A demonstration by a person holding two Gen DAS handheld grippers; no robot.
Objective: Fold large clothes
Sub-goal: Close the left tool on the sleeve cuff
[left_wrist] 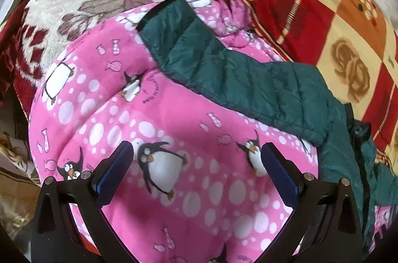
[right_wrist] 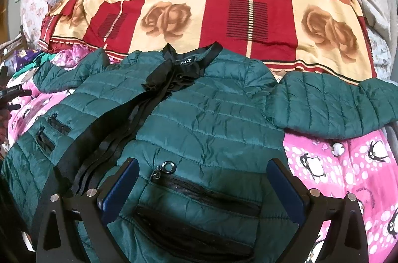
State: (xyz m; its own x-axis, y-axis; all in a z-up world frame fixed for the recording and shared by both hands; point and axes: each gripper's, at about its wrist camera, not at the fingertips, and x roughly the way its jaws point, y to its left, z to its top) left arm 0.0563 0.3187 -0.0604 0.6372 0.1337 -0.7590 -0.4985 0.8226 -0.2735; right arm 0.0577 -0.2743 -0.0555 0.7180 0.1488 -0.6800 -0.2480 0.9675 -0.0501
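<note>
A dark green quilted jacket (right_wrist: 211,113) lies front-up and spread flat on a pink penguin-print blanket (right_wrist: 335,163) that covers the bed, its collar toward the far edge where a red-and-cream rose bedspread (right_wrist: 223,1) is heaped. The right gripper (right_wrist: 201,181) hangs over the jacket's lower front, jaws wide and empty, straddling a zipped pocket (right_wrist: 204,185) with a ring pull. The left gripper (left_wrist: 196,163), equally wide and holding nothing, hovers above bare blanket near the bed's left side, with one sleeve (left_wrist: 211,59) stretched out ahead of it. The fold appears not yet begun; the likely next move is bringing each sleeve in across the chest, which calls for a pinch at the cuff. A neck label (right_wrist: 185,62) reads "HOLY", possibly cut off at its start; the bedspread carries the word "love" twice. Small lettering on the blanket is unreadable.
</note>
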